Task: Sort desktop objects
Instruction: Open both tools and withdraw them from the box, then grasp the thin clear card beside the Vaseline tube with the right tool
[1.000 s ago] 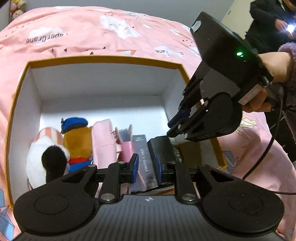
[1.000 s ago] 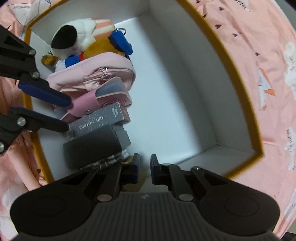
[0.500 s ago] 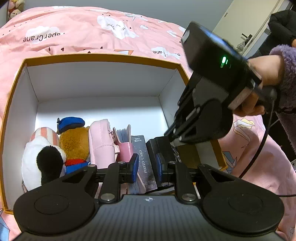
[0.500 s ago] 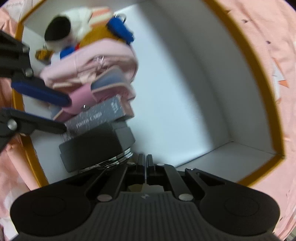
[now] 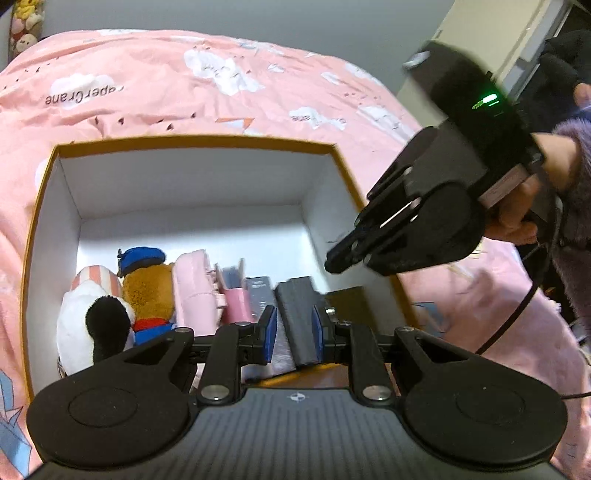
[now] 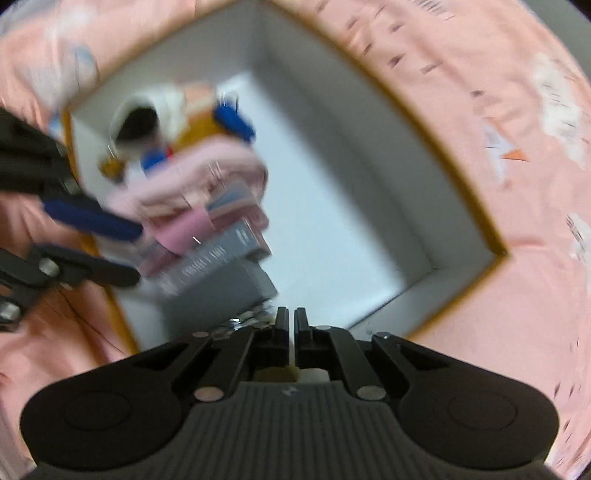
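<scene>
A white box with an orange rim [image 5: 199, 142] lies on the pink bed cover. Along its near wall stand a white plush [image 5: 92, 317], a brown plush with a blue cap [image 5: 147, 284], a pink pouch [image 5: 194, 291], a pink case [image 5: 236, 295], a grey photo-card box [image 5: 258, 295] and a dark grey box [image 5: 299, 317]. My left gripper [image 5: 293, 334] is open above the near rim, its fingers either side of the dark grey box. My right gripper [image 6: 291, 326] is shut and empty, above the box's right side [image 5: 334, 264]. The right wrist view is blurred.
The pink bed cover [image 5: 184, 85] with cloud prints surrounds the box on all sides. The far half of the box floor [image 5: 192, 229] is bare. A black cable [image 5: 517, 314] hangs from the right gripper. Plush toys [image 5: 22, 22] sit at the far left corner.
My right gripper has shut and lifted up and away from the box's right wall. My left gripper has stayed open over the dark grey box, pulling back slightly.
</scene>
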Demonstrator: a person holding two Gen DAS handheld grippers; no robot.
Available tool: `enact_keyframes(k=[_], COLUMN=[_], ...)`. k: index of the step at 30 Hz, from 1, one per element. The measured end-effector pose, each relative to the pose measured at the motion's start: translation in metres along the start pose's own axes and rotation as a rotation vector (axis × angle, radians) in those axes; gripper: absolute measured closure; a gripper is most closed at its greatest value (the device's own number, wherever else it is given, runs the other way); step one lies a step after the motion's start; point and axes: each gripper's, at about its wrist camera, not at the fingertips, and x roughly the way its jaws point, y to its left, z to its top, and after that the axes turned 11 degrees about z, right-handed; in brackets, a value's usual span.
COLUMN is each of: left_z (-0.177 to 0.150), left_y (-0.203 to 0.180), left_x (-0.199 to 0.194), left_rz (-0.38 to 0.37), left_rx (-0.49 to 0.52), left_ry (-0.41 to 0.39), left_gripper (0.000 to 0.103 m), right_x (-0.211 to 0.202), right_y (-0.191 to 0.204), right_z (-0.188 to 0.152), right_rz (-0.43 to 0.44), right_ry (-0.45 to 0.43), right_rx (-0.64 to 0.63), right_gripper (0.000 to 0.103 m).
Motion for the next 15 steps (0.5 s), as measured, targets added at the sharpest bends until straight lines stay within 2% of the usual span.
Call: enact_keyframes(k=[3,6,9,14,15], left_z=[-0.008,-0.019,-0.032,-0.053,-0.056], left_y=[-0.006,-0.014,-0.016,-0.007,-0.005], left_x=[-0.011,-0.018,-0.021,-0.014,-0.013], left_rz=[-0.023,-0.003,-0.005,0.002,0.001], left_rx=[0.028,0.06,0.08,0.02,0.007], left_ry=[0.013,0.05,0.107,0.219,0.233], left_gripper=[0.081,0.081,0.081,0.074,0.072], right_x=[-0.034,-0.05,-0.032,0.007,0.014], right_y=[0.012,0.028,0.059,0.074,0.075], right_z=[-0.027,-0.047,-0.074,-0.11,-0.117], right_rz=[0.015,0.068,0.125,0.17,0.179], right_ry=[-0.134,-0.2,-0.18,-0.12,-0.121], right_rx=[0.063,0.145,0.227,0.345,0.385], right_gripper=[0.097,0.096,0.093,0.087,0.082])
